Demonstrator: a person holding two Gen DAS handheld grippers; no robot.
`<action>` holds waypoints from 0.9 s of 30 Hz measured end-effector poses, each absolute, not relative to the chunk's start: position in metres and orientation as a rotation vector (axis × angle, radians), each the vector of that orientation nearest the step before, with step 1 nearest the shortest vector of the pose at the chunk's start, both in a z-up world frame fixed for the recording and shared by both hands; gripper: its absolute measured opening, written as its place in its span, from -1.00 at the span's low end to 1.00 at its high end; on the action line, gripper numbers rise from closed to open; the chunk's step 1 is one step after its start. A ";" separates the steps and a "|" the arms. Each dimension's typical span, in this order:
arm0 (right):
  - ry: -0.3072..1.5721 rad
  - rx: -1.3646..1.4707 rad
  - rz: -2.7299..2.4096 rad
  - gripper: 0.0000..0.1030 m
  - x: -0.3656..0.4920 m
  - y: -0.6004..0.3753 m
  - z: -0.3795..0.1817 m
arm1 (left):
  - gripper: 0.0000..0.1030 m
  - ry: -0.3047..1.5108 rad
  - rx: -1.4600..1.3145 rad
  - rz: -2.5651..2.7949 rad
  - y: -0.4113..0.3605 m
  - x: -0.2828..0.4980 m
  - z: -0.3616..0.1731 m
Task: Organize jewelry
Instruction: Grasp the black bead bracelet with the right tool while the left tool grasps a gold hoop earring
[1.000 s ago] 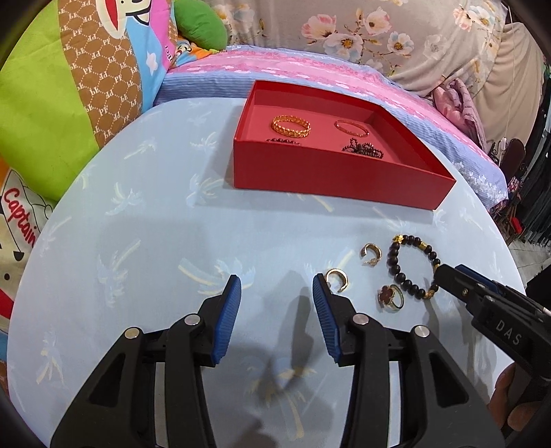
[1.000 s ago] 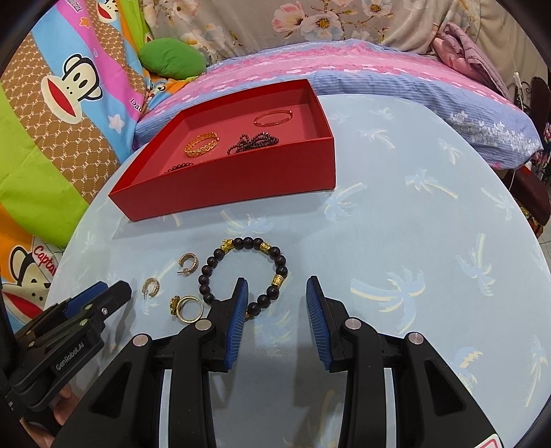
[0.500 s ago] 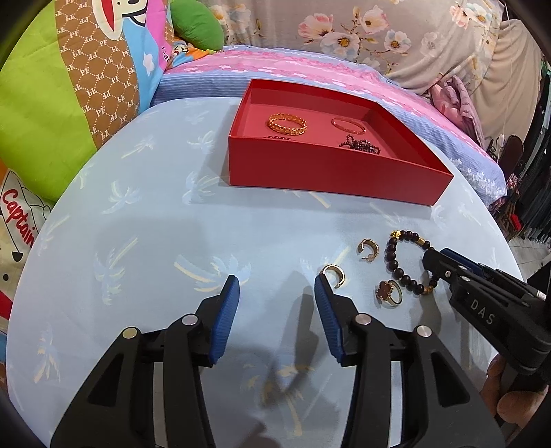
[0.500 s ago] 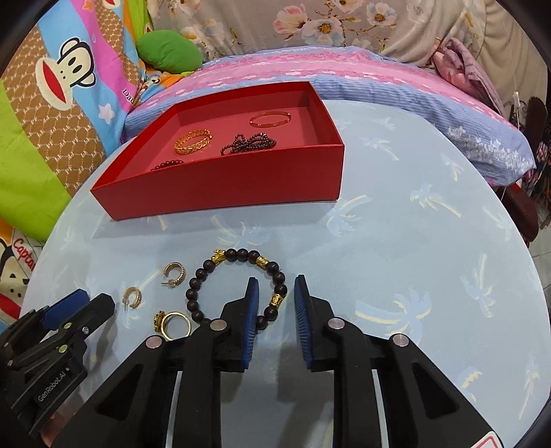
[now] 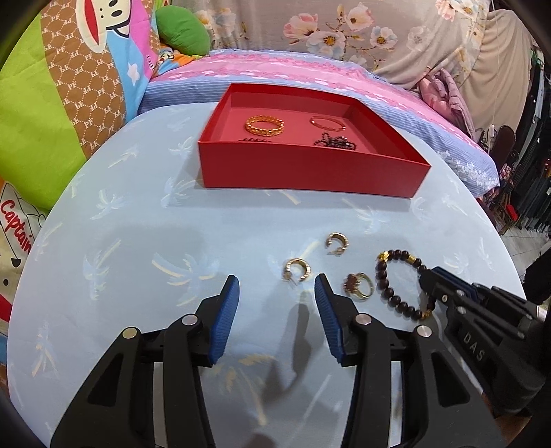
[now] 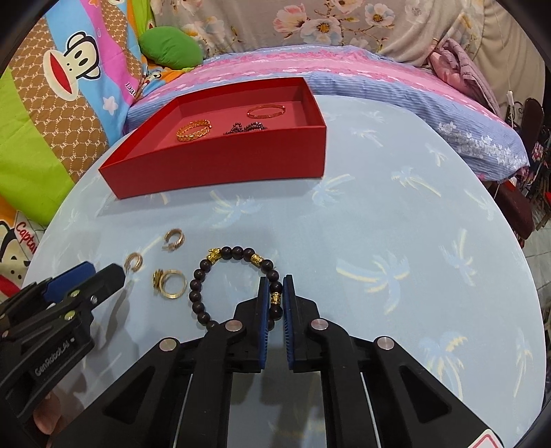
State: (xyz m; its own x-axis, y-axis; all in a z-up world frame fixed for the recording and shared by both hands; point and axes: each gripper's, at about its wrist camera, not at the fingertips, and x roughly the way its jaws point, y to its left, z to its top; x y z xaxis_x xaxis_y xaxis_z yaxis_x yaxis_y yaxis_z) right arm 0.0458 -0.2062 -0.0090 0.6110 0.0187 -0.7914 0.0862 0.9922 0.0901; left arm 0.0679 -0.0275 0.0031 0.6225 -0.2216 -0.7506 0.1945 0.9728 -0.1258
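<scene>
Now pinching bead bracelet (image 6: 237, 286) on blue table, near side of red tray (image 6: 220, 172) | right claw (image 6: 276, 286) just closed onto its beads | left claw (image 5: 277, 287) open, empty | lifting straight and slowly advised, grip looking thin.

A round table (image 5: 120, 241) in pale blue palm-print cloth stands against a bed (image 6: 396, 75) with pink and blue striped bedding. A cartoon blanket (image 6: 62, 103) lies left, a floral sheet (image 5: 344, 31) behind.

Bright even light, soft shadows, strong fisheye edge distortion.
</scene>
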 end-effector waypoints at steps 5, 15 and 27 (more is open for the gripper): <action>0.915 0.165 -0.050 -0.85 0.030 -0.218 -0.009 | -0.16 0.869 -0.018 -0.264 -0.043 0.064 0.005; 0.907 0.207 -0.035 -0.85 0.024 -0.228 -0.010 | -0.17 0.890 -0.003 -0.293 -0.069 0.066 0.002; 0.901 0.237 -0.021 -0.85 0.023 -0.231 -0.011 | -0.78 0.915 0.005 -0.299 -0.077 0.073 -0.003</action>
